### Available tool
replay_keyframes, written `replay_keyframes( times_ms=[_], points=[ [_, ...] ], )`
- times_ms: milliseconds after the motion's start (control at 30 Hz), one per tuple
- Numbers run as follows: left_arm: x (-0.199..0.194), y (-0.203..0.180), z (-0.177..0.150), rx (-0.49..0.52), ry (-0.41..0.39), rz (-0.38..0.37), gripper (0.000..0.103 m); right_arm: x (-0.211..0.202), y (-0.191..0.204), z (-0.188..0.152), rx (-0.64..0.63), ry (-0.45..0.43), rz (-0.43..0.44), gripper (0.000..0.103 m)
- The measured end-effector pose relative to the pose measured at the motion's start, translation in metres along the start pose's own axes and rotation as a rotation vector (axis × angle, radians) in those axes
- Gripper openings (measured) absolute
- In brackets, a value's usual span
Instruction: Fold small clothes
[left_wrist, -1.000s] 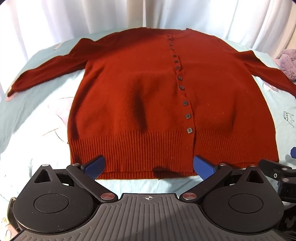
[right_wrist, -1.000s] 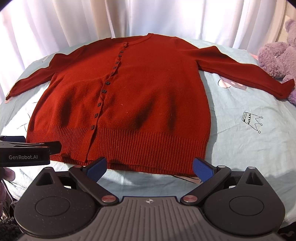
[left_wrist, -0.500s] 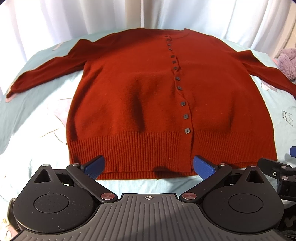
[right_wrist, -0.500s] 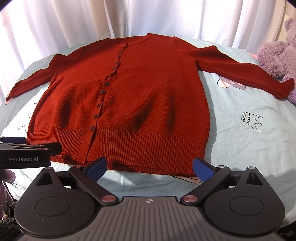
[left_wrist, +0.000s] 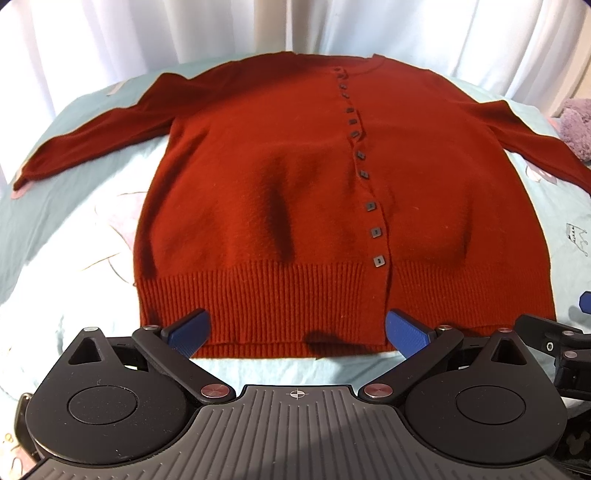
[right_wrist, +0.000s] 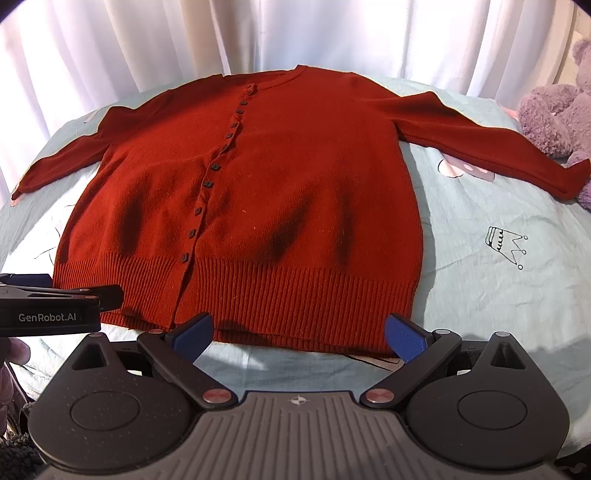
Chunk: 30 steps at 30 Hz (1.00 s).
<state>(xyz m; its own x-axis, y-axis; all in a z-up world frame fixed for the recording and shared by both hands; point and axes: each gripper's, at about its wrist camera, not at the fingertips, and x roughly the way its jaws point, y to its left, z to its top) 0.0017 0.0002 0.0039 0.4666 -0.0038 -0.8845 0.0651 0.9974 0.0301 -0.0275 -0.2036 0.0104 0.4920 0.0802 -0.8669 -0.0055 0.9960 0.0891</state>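
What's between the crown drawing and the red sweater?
Nothing: in the right wrist view, only bare pale blue bedsheet lies between the crown drawing and the red cardigan.

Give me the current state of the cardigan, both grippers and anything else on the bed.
Cardigan: flat, face up, buttoned, sleeves spread, unfolded.
Hem: flat on the sheet, not gripped.
Left gripper: open, empty, at the hem.
Right gripper: open, empty, at the hem.
Plush toy: lying at the bed's edge by the right cuff.
Sheet: spread under the cardigan, slightly wrinkled.
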Motion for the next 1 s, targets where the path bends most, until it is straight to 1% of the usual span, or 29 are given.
replay_keyframes(
  times_ms=[1000],
  points=[
    [0.0034, 0.0005, 0.0012, -0.006, 0.012, 0.002, 0.103, 0.002, -0.0034, 0.0023, 0.008, 0.009, 0.013, 0.099]
  ],
)
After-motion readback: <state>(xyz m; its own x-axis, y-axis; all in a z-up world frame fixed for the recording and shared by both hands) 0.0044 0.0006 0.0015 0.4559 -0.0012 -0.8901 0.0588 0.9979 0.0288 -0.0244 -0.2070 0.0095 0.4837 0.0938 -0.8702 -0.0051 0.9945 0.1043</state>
